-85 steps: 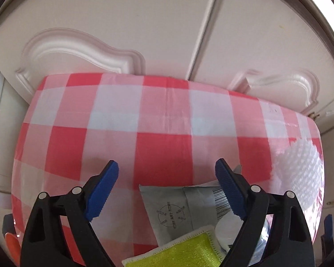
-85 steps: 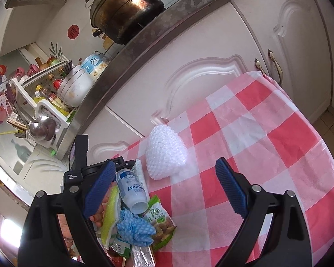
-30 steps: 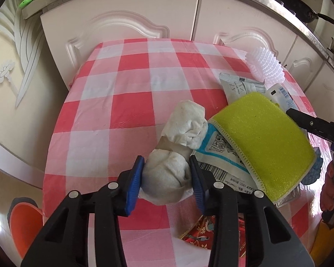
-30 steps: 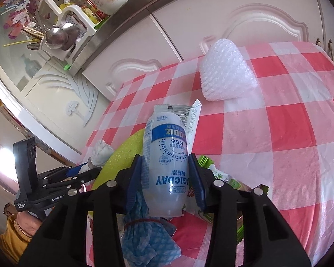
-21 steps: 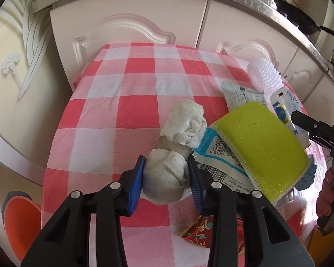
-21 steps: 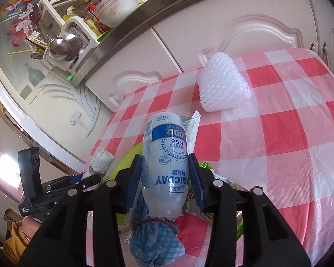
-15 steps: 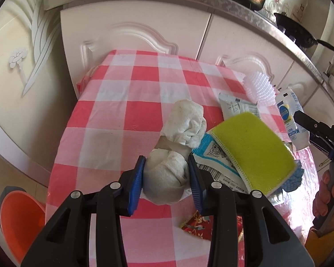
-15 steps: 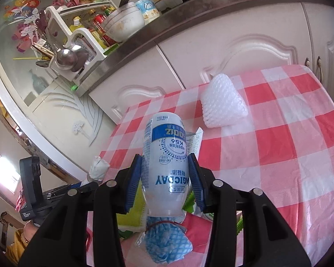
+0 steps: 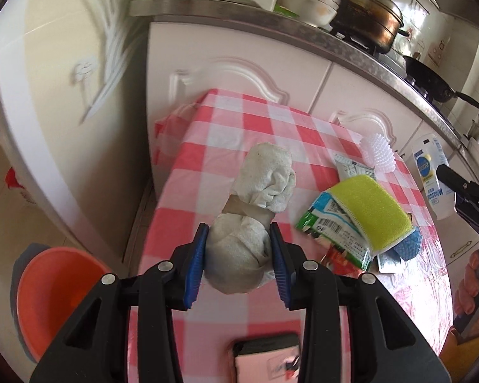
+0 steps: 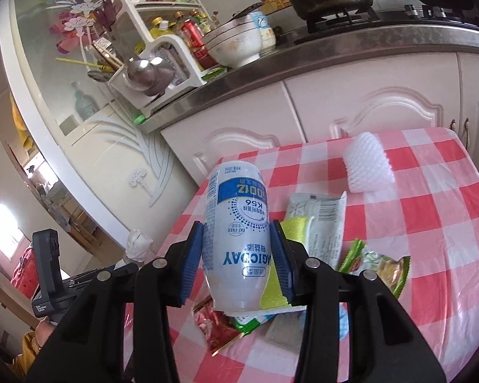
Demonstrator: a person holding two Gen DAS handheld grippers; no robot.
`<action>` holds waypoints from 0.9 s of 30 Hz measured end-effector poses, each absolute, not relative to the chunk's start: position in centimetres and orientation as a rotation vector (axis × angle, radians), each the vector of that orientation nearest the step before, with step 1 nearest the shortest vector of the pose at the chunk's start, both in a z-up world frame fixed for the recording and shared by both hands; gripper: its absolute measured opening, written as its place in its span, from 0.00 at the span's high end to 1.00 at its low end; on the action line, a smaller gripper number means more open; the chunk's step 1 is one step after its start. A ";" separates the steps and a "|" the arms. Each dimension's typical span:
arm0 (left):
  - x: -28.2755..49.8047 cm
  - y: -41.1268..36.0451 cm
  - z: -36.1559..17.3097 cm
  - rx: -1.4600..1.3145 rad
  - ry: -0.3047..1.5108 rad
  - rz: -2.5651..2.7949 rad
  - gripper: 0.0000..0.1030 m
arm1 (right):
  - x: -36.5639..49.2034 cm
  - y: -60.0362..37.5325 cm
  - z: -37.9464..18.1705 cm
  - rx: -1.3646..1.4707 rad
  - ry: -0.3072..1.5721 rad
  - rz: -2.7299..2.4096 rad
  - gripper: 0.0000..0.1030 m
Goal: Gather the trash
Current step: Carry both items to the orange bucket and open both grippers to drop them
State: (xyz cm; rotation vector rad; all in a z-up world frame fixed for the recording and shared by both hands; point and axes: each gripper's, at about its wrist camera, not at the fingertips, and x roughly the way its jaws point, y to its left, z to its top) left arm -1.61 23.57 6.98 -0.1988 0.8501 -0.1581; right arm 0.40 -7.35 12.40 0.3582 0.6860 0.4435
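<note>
At the far left, a round orange plastic bin (image 9: 52, 296) stands on the floor below the desk (image 9: 258, 121), which wears a red-and-white checked cloth. The left tool (image 9: 238, 265) is clenched on a crumpled off-white paper wad bound with tape (image 9: 255, 214), held above the cloth. Right of it, a yellow-green sponge (image 9: 370, 209) lies on a pile of printed wrappers (image 9: 332, 226), near a white bumpy foam sleeve (image 9: 377, 153). The right tool (image 10: 238, 269) grips a white plastic bottle with a blue label (image 10: 238, 239), upside down, lifted over the pile.
</note>
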 end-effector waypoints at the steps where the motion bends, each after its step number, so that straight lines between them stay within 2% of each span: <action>1: -2.2 24.5 7.0 -0.204 0.849 -0.145 0.62 | 0.2 -6.6 12.3 0.351 0.696 0.457 0.58; 15: -11.6 38.1 4.0 -0.331 0.876 0.132 0.62 | -2.6 12.6 12.2 0.251 0.892 0.826 0.58; 27: -13.1 42.6 -0.6 -0.402 0.941 0.208 0.60 | -2.4 25.9 9.9 0.058 1.042 0.927 0.57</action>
